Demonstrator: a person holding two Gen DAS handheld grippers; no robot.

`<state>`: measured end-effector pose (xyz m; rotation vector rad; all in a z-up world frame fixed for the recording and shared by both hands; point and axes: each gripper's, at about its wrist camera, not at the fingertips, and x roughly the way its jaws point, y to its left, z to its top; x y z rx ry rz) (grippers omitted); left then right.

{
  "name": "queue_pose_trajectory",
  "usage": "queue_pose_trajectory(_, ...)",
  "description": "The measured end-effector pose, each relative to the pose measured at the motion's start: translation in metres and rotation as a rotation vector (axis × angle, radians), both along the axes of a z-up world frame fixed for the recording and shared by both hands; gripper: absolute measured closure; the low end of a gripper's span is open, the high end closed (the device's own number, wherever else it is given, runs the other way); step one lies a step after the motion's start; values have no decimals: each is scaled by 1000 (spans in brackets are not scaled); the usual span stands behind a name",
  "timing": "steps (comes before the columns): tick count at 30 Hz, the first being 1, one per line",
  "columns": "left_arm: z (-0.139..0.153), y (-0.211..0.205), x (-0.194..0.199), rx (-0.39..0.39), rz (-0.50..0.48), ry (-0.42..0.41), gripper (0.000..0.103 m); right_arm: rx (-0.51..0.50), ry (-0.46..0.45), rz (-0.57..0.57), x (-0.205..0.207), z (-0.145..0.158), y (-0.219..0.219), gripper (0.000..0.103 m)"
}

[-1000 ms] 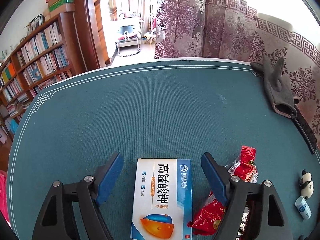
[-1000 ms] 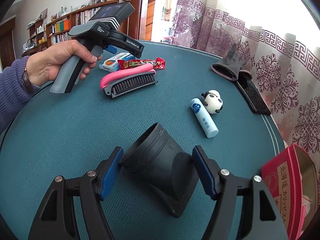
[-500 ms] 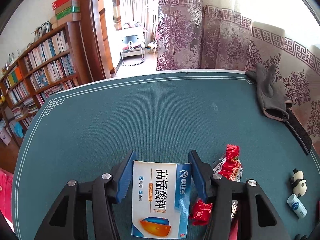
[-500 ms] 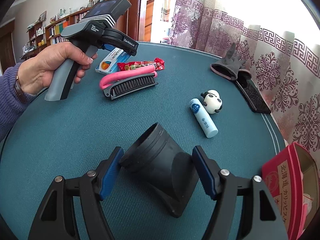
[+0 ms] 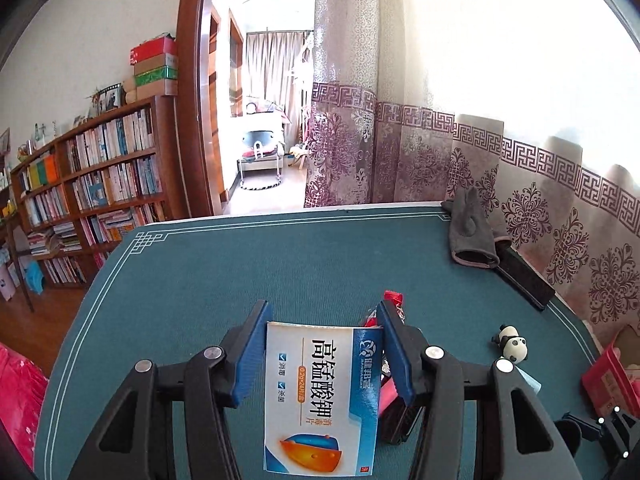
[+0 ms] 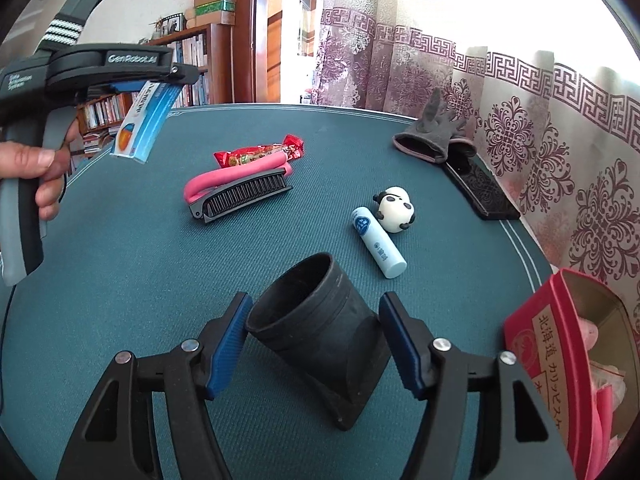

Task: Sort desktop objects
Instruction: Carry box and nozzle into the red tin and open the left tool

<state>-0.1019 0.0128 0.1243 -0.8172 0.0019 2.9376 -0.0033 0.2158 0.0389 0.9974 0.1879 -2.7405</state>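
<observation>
The green worktop [image 6: 120,280] carries most of the things. At its right edge stands a red carton [image 6: 560,360], open at the top. A black cup [image 6: 320,332] lies on its side between the fingers of the right tool [image 6: 316,344]; its jaws are closing, the left pad meets the cup's rim, and a gap shows at the right pad, so there is no grasp yet. The left tool [image 5: 324,356], held in a hand [image 6: 36,168], is clenched on a white-and-blue box [image 5: 320,396], which hangs clear above the worktop. In the middle lies a black comb [image 6: 244,196] with a pink band [image 6: 236,176] against it and a red snack packet [image 6: 260,154] just behind. A grey glove [image 6: 432,136] lies at the far edge, touching a black slab [image 6: 480,188]. Nearer, a white tube [image 6: 378,242] lies just beside a small panda [image 6: 396,208].
</observation>
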Motion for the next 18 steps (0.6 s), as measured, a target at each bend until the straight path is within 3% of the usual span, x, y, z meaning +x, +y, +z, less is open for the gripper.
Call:
queue_pose_trajectory(6,13,-4,47,8,-24,39,47,-27,41,-45,27,16,11,45)
queue_pose_trajectory(13,30,32,86,7,-144,75,47,-68,116,-107,64,42,33,47)
queue_pose_trajectory(18,32,72,103,11,-257,55,47,-124,171,-168,92,63,65,47)
